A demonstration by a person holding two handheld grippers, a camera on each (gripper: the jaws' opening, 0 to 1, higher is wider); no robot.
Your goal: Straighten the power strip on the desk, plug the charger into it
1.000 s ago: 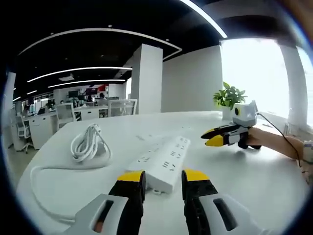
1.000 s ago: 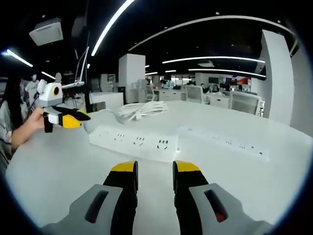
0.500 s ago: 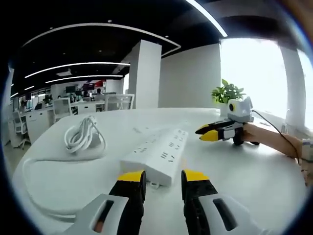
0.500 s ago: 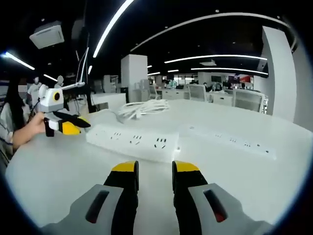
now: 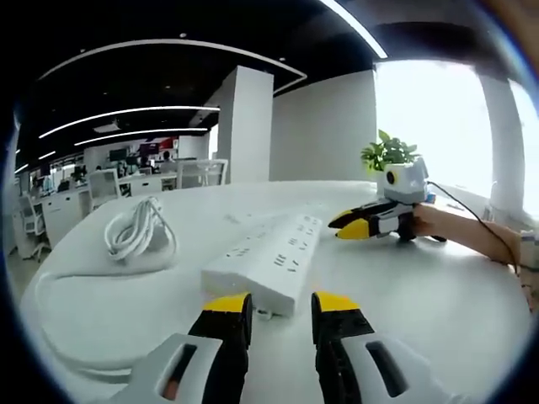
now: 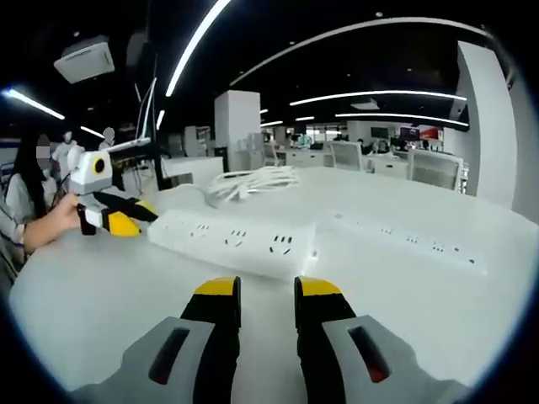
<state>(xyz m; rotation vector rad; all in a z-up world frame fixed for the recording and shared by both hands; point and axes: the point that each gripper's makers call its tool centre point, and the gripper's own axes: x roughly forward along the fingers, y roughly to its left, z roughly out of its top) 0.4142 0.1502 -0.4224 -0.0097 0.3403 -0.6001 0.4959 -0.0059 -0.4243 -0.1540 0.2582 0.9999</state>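
White power strip [image 5: 271,265] lies flat on the white worktop [image 5: 438,295], its near end just ahead of the left tool [image 5: 280,305], whose jaws stand slightly apart with nothing between them. Right tool [image 6: 266,289] sits near the strip's long side, jaws likewise apart and empty. Coiled white cable [image 5: 135,231] lies beside the strip; no legible writing on the strip.

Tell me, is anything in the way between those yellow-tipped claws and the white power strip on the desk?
Nothing visible. In both views only bare white desk lies between each gripper, left and right, and the power strip.
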